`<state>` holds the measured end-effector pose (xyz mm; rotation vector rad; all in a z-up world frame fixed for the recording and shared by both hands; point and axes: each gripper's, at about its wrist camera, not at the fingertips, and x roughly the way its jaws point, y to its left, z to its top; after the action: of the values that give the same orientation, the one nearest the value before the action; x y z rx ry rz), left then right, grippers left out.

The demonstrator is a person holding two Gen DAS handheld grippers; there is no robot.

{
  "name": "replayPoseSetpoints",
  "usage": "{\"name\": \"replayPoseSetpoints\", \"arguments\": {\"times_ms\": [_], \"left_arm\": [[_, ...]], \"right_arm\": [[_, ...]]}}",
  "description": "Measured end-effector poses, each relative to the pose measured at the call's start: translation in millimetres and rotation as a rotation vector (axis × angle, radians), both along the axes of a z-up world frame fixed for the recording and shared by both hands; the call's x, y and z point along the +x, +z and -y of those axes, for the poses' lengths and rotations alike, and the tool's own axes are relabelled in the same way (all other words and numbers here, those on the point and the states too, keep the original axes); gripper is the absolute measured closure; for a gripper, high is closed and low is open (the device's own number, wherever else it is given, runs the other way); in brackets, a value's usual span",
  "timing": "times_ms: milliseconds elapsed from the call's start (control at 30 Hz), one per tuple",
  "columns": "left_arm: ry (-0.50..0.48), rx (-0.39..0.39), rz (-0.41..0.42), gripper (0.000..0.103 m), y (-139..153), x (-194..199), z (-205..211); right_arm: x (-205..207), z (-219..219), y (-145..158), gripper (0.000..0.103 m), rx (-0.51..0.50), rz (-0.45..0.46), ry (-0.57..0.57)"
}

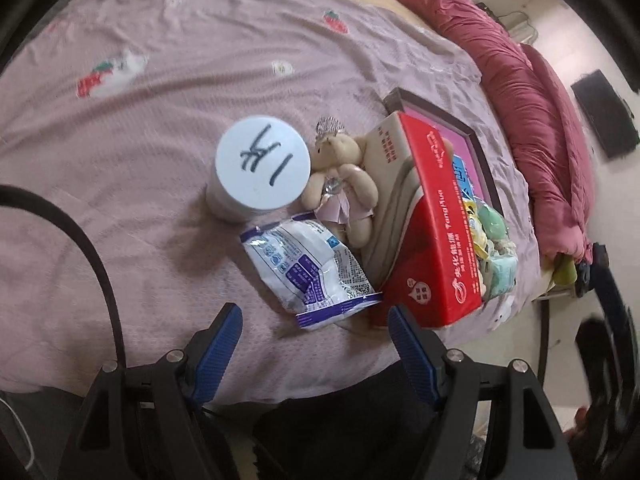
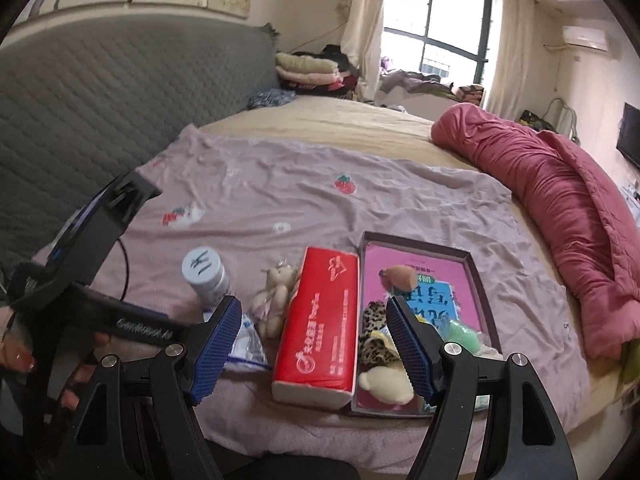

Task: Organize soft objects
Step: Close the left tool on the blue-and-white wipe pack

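Beige plush bear point(image 1: 344, 176): it lies on your pink sheet point(image 1: 160, 128), leaning against the red tissue pack point(image 1: 432, 220), just beside the white jar point(image 1: 262, 168).
Snack packet point(image 1: 312, 268): flat in front of the bear.
Tray point(image 2: 476, 280): beyond the tissue pack, soft toys inside.
Left gripper point(image 1: 314, 320): your jaws gape wide over the packet, empty.
Right gripper point(image 2: 314, 312): jaws wide, holding nothing.

Soft daylight enters through the window point(image 2: 436, 36) at one o'clock, blown out white; fisheye edges bend and darken, and distant detail seems slightly blurred.
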<state>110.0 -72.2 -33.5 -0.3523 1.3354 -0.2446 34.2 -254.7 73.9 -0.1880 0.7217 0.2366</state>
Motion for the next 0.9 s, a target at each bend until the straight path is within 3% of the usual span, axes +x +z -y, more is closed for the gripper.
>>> {"name": "replayPoseSetpoints", "arguments": {"times_ms": [300,767,900], "left_arm": [[0.041,-0.047,-0.032,0.028,-25,19,16],[0.112,0.016,-0.108,0.028,-69,39,20],[0.145,-0.045,-0.111,0.028,-75,37,7]], "right_arm": [[11,20,-13,0.027,0.035,-0.037,-0.057],[32,32,-34,0.027,0.018,-0.093,-0.083],[48,25,-38,0.027,-0.008,-0.105,-0.064]]}}
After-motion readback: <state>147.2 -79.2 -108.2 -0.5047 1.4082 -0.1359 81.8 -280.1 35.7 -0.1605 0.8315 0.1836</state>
